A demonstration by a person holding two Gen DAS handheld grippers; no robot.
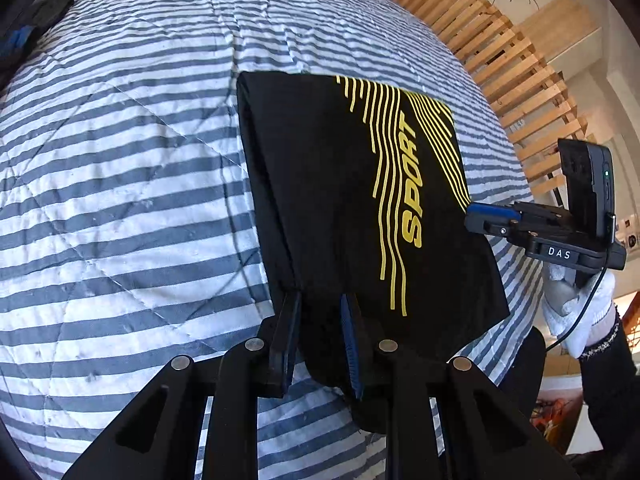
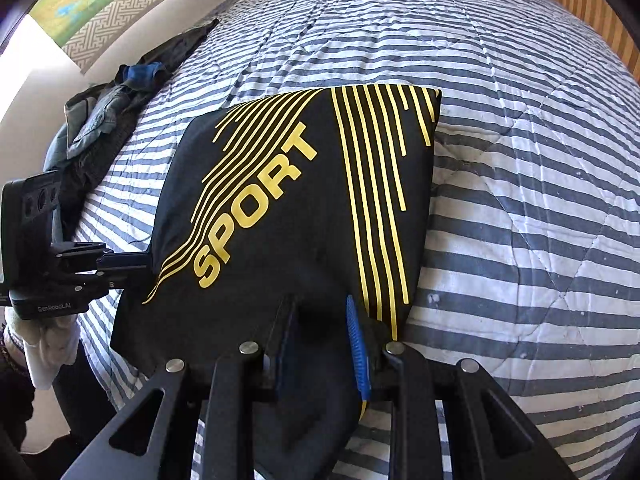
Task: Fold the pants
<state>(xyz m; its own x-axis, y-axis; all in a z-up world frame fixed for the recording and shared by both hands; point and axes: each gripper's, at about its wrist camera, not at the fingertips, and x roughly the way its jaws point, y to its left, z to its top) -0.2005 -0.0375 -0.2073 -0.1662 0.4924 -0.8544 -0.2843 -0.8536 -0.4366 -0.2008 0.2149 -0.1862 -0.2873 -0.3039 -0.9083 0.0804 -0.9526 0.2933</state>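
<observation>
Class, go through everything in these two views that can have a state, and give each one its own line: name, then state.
Black pants: folded into a compact packet, resting on the quilt.
Striped quilt: spread flat.
Left gripper: shut on the pants' near edge.
Right gripper: shut on the pants' edge.
Clothes pile: heaped, unfolded.

Both views are bright with daylight and mostly sharp. Strong fisheye distortion bulges the striped quilt into a dome, bending its stripes towards the edges, and dark vignetting cuts every corner. In the right wrist view, a blown-out white patch glares at the left edge, beyond the quilt's left side, and the light seems to come from there. The wooden slats past the quilt's far edge in the left wrist view are sunlit, with pale walls near overexposure. The black pants swallow detail; their folds read poorly, while the yellow print stays crisp. The pants throw a soft shadow along their edge on the quilt. The nearest gripper parts look slightly soft.
</observation>
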